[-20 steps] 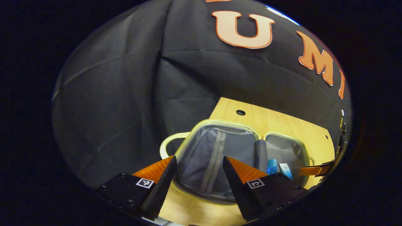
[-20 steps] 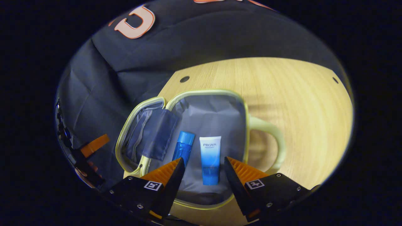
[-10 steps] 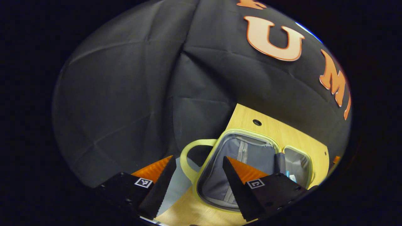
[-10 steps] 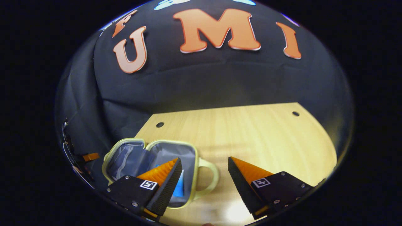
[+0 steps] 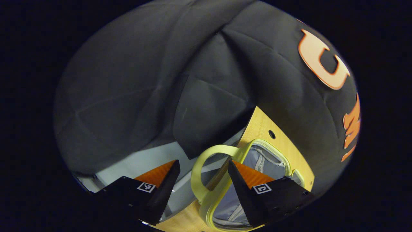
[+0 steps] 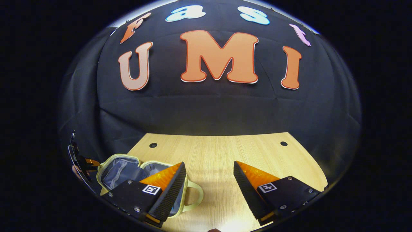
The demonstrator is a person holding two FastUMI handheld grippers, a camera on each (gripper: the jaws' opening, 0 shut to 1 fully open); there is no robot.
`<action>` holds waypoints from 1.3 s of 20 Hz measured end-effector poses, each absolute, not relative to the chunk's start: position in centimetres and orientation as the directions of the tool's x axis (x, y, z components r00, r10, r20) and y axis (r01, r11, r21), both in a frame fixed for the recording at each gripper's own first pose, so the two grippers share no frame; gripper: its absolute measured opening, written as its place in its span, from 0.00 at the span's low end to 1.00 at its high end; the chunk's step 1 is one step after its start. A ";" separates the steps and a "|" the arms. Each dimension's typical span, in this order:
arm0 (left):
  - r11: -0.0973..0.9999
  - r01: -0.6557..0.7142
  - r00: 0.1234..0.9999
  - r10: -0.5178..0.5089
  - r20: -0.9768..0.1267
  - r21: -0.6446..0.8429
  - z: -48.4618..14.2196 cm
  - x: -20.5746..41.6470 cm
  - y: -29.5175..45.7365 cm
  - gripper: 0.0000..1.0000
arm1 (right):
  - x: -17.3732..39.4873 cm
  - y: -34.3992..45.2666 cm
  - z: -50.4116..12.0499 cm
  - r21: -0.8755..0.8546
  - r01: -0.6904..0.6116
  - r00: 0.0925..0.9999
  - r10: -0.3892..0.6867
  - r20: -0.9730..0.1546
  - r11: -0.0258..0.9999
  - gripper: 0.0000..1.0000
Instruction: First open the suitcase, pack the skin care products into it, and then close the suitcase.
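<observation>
The pale yellow suitcase (image 6: 106, 168) lies open on the wooden table (image 6: 225, 154), both grey-lined halves facing up. In the left gripper view its near half (image 5: 262, 159) sits at the table's edge. Its loop handle (image 5: 197, 175) hangs over that edge, between the fingers of my left gripper (image 5: 203, 162), which is open and not touching it. My right gripper (image 6: 209, 164) is open over bare table, right of the case's other handle (image 6: 195, 195). One of its fingers (image 6: 167, 185) covers the inside of the right half, where the skin care products lay.
The other gripper (image 6: 84, 161) and the hand holding it show at the far left of the right gripper view. Pale grey floor (image 5: 145, 161) lies beyond the table's left edge. Two small holes (image 6: 153, 145) mark the table's back.
My right gripper has drawn back and to the right, away from the case and the two blue products. My left gripper has swung left, so the handle now lies between its fingers.
</observation>
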State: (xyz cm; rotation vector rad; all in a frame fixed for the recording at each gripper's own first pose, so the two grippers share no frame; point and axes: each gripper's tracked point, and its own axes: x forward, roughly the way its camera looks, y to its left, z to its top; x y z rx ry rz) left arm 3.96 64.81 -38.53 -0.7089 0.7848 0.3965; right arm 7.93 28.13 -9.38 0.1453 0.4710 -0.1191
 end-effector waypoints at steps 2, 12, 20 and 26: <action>0.644 -0.592 0.647 0.022 -0.762 -0.484 -39.9 4.2 64.8 0.94 | 7.7 28.0 -9.5 0.120 0.157 0.880 -0.083 -0.468 0.980 0.95; 0.724 -0.521 0.648 -0.009 -0.761 -0.452 -38.5 5.5 64.3 0.24 | 7.0 24.3 -7.1 0.116 0.197 0.898 -0.131 -0.420 0.974 0.95; 0.875 -0.339 0.768 0.045 -0.638 -0.346 -26.1 8.1 60.3 0.09 | 5.7 19.4 -5.2 0.068 0.209 0.913 -0.169 -0.371 0.976 0.95; 0.923 -0.212 0.856 0.018 -0.517 -0.320 -17.2 9.3 53.6 0.09 | 5.3 16.4 -5.0 0.081 0.184 0.928 -0.146 -0.342 0.980 0.95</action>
